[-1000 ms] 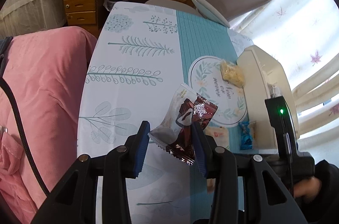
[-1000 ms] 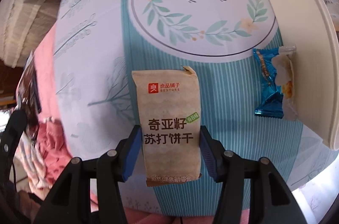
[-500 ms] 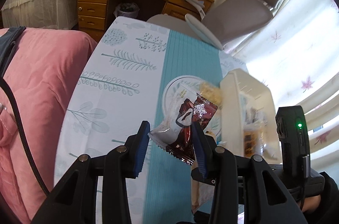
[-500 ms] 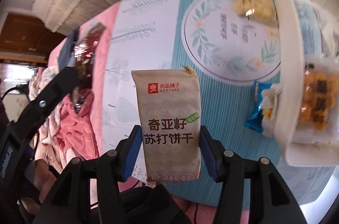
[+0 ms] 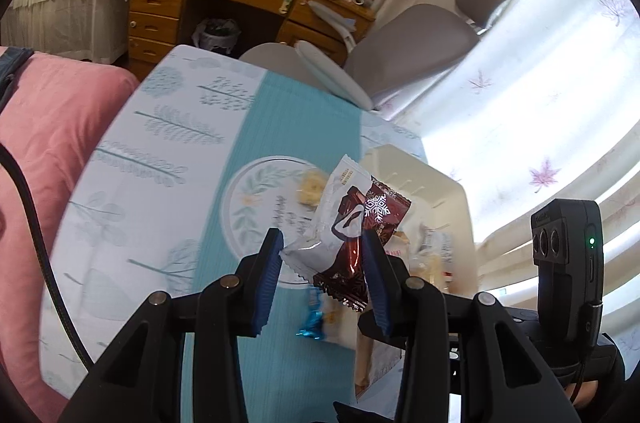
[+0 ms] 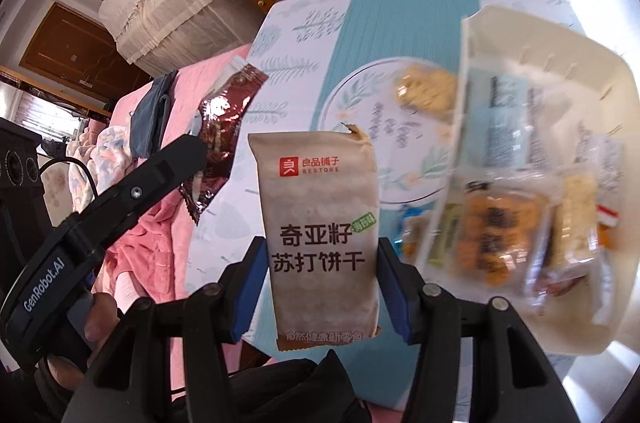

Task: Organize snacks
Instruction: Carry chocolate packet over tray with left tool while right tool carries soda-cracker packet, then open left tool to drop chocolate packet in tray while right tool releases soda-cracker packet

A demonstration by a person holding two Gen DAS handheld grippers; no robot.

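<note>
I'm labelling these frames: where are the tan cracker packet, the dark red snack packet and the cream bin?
tan cracker packet (image 6: 320,235), right wrist view, middle of its printed front.
dark red snack packet (image 5: 348,227), left wrist view, centre of the wrapper.
cream bin (image 6: 532,35), right wrist view, far inner wall.

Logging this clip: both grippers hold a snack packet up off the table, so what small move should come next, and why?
Probably carry the right gripper a little to the right, over the cream plastic bin, and release there. It is clamped on the tan paper cracker packet, held above the table just left of the bin, which already holds other packets. The left gripper, clamped on the dark red and white snack packet, could follow.
</note>
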